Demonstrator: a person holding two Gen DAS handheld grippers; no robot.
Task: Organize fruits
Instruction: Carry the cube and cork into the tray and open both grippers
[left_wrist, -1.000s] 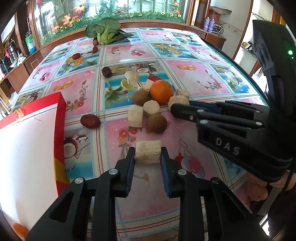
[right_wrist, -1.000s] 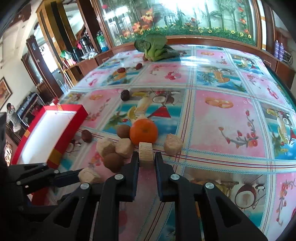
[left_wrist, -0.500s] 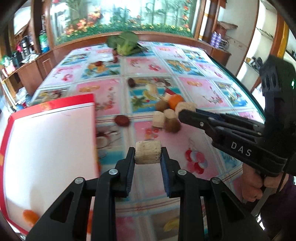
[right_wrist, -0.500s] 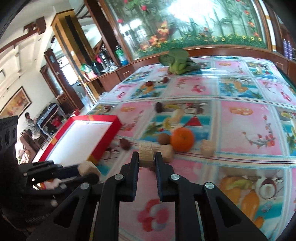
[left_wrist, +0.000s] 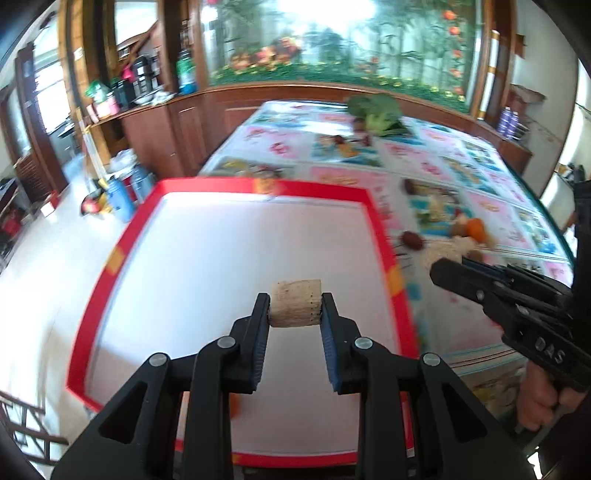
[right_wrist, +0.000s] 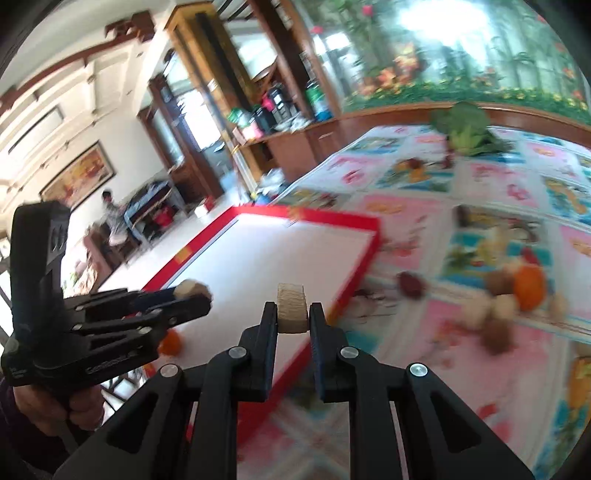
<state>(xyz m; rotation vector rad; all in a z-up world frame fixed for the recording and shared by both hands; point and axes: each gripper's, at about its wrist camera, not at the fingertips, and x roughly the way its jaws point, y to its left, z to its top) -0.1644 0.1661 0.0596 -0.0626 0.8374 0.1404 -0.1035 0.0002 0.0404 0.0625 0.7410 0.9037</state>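
My left gripper (left_wrist: 294, 314) is shut on a beige cylindrical fruit chunk (left_wrist: 295, 297) and hangs over the white inside of the red-rimmed box (left_wrist: 258, 184). In the right wrist view my right gripper (right_wrist: 293, 312) is shut on a second beige chunk (right_wrist: 291, 293) above the box's right rim (right_wrist: 354, 280). The left gripper (right_wrist: 199, 299) shows there too, over the box. The right gripper (left_wrist: 443, 267) is seen to the right of the box. A small orange fruit (right_wrist: 171, 341) lies in the box's near corner.
On the patterned tablecloth right of the box lie an orange (right_wrist: 530, 282), brown round fruits, beige chunks and a red date (right_wrist: 410, 284). Leafy greens (left_wrist: 376, 110) sit at the far end. The box stands at the table's left edge, with floor beyond. A person is in the far room.
Both grippers have swung left from the fruit pile to above the red box, each still holding its beige chunk. The pile now lies off to the right.
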